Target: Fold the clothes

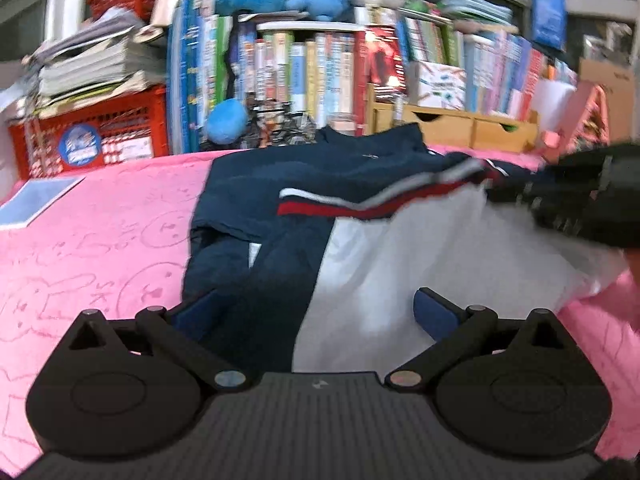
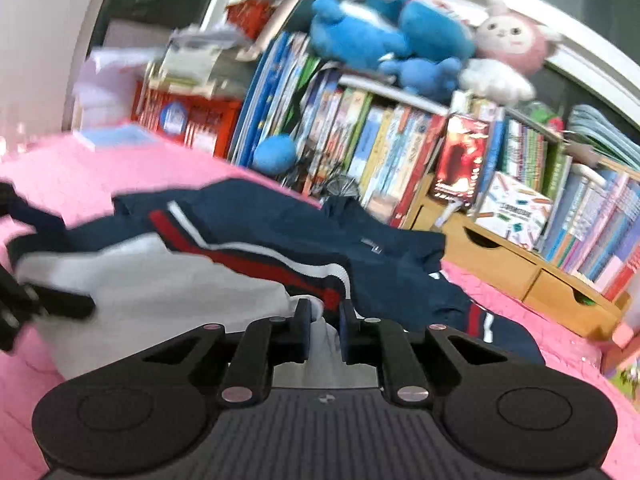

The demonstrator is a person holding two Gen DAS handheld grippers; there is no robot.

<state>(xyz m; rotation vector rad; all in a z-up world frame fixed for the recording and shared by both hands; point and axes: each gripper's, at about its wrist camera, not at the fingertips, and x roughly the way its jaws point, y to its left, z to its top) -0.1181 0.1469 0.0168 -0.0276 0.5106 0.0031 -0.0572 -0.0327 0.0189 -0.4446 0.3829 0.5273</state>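
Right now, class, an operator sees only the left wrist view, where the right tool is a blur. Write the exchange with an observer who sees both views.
Operator: Is the right tool holding anything?
Observer: Yes, the right tool is shut on a white fold of the jacket.
Operator: What lies beside it?
Observer: A navy sleeve with red and white stripes, just right of it on the pink cover.

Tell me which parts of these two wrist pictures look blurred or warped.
Left wrist view: the right gripper smears with motion blur; the bookshelf bows from the fisheye. Right wrist view: the navy, white and red jacket is soft at its left edge; the right gripper's own black fingers stay sharp.
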